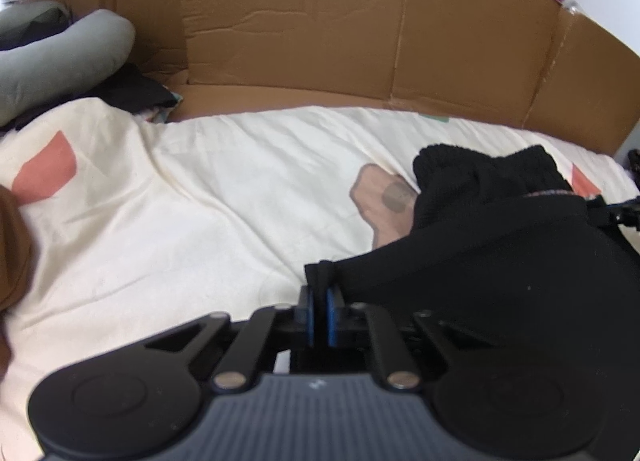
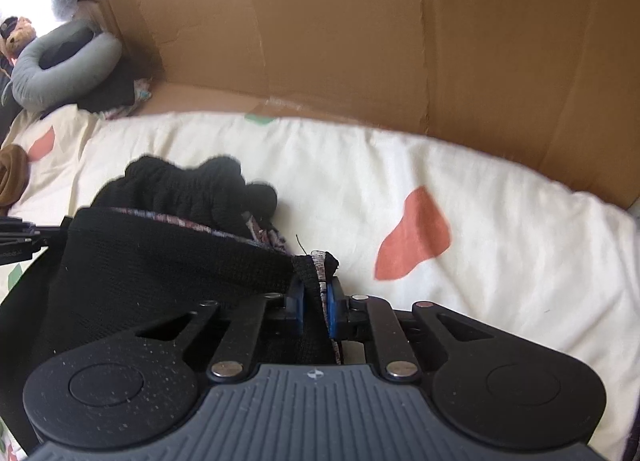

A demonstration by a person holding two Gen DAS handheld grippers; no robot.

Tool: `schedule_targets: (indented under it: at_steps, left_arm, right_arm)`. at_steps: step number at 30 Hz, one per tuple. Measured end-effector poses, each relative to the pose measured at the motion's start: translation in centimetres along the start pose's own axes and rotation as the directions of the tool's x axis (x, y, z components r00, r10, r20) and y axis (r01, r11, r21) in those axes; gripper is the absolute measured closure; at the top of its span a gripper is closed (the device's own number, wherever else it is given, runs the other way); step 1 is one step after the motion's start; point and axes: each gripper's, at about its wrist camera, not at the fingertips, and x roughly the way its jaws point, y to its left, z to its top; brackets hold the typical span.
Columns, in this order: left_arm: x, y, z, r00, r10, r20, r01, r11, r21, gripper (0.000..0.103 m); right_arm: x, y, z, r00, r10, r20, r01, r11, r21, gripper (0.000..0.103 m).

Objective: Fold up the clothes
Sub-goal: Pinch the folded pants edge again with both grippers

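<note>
Gripping a black knit garment by two points of its edge, my two tools hold it stretched between them above the bed — the left tool clenched on a bunched black corner, its blue pads pressing the cloth from both sides. My right tool is clamped the same way on the opposite corner, where a strip of patterned lining shows at the hem. From the left wrist view the garment runs off to the right, toward the other tool; from the right wrist view it runs off to the left. Its ribbed far end lies in a heap on the cream bedcover, which carries coral patches and a pale pink-and-grey print.

Behind the bed stands a wall of flattened brown cardboard, creased and propped upright along the far edge. At the far left a grey tube-shaped cushion curls beside some dark cloth — and a small plush toy sits just past it. A brown fabric item rests on the cover's left edge.
</note>
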Motion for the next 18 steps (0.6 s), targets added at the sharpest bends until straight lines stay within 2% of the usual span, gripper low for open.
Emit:
schedule_targets:
  at_steps: [4, 12, 18]
  left_arm:
    - [-1.2, -0.2, 0.1, 0.999, 0.028, 0.039, -0.029, 1.0, 0.012, 0.097]
    - [-4.4, 0.1, 1.7, 0.992, 0.036, 0.119, -0.038, 0.999, 0.014, 0.097]
    - [-4.5, -0.3, 3.2, 0.988, 0.043, 0.146, -0.047, 0.999, 0.024, 0.098]
  right_arm:
    - [-1.7, -0.8, 0.4, 0.999, 0.001, 0.046, -0.003, 0.999, 0.045, 0.094]
    - [-4.2, -1.1, 1.1, 0.995, 0.017, 0.102, -0.024, 0.997, 0.066, 0.094]
    - [-5.0, -1.0, 1.7, 0.991, 0.001, 0.133, -0.01, 0.998, 0.062, 0.094]
